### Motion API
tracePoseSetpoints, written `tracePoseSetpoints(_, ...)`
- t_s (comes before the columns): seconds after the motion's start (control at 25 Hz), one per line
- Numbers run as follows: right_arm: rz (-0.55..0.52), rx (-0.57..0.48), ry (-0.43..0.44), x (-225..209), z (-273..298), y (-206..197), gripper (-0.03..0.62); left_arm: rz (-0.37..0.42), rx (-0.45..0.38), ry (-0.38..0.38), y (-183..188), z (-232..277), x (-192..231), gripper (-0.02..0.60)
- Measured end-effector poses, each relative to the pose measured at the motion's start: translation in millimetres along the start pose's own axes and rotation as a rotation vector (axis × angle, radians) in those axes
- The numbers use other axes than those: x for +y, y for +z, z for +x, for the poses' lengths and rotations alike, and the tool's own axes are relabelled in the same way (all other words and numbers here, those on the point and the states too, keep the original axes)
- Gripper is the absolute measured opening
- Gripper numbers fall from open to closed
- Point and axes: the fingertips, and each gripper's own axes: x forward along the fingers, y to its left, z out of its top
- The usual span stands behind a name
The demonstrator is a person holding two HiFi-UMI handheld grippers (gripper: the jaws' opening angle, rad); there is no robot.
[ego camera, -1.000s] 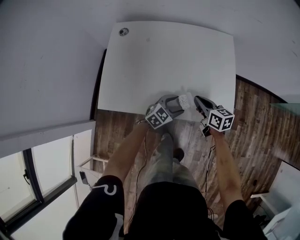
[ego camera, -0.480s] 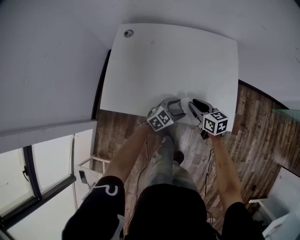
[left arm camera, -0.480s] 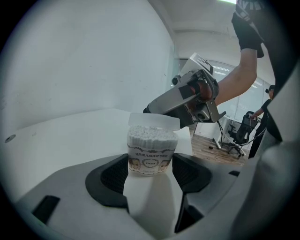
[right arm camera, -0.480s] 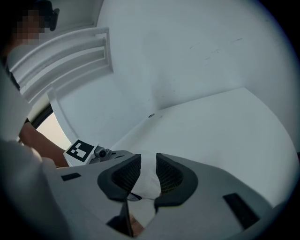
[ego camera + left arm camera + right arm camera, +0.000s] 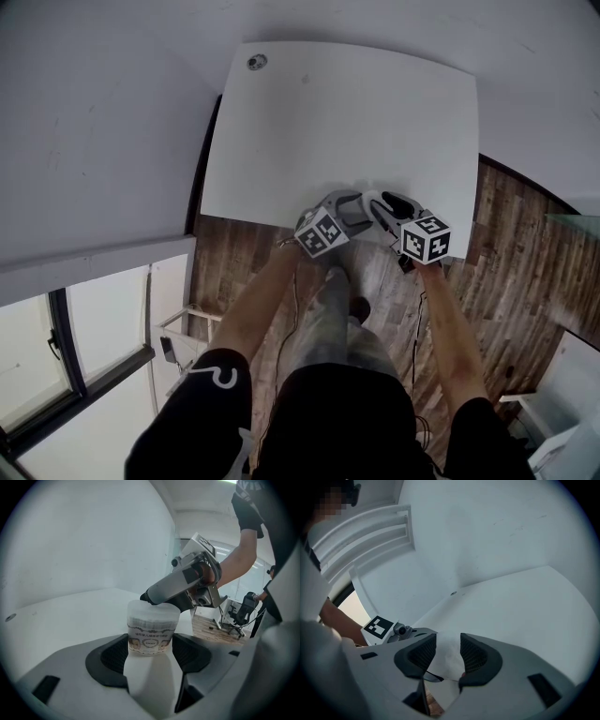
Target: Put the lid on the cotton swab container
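Note:
The cotton swab container (image 5: 151, 632) is a small clear tub with a printed label, standing near the front edge of the white table (image 5: 337, 122). Its translucent lid (image 5: 153, 611) sits on top. My left gripper (image 5: 150, 654) is shut on the tub's lower sides. My right gripper (image 5: 149, 597) reaches in from the far side, fingertips at the lid's back edge. In the right gripper view the lid (image 5: 449, 660) shows pale between the jaws of my right gripper (image 5: 447, 654), which are opening. In the head view the left gripper (image 5: 354, 210) and the right gripper (image 5: 377, 204) meet over the tub.
A small round grommet (image 5: 256, 62) sits at the table's far left corner. Wooden floor (image 5: 511, 244) lies to the right of and below the table's front edge. An office chair (image 5: 243, 611) stands beyond the table. White walls close in behind and to the left.
My right gripper has moved left toward the left one and now sits over the tub, hiding it in the head view. The left gripper has hardly shifted.

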Motion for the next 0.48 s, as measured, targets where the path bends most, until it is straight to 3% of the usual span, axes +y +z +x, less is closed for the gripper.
tracePoseSetpoints(0.16,0.008,-0.001,-0.001,-6.6,-0.3,-1.4,0.229,-0.004,-0.005,-0.003,1.5,0.0,-0.3,0.31)
tracePoseSetpoints(0.48,-0.067,-0.024,0.0,-5.9,2.0,-1.3,0.239,-0.017,-0.003,-0.002,1.7,0.7,0.2,0.31)
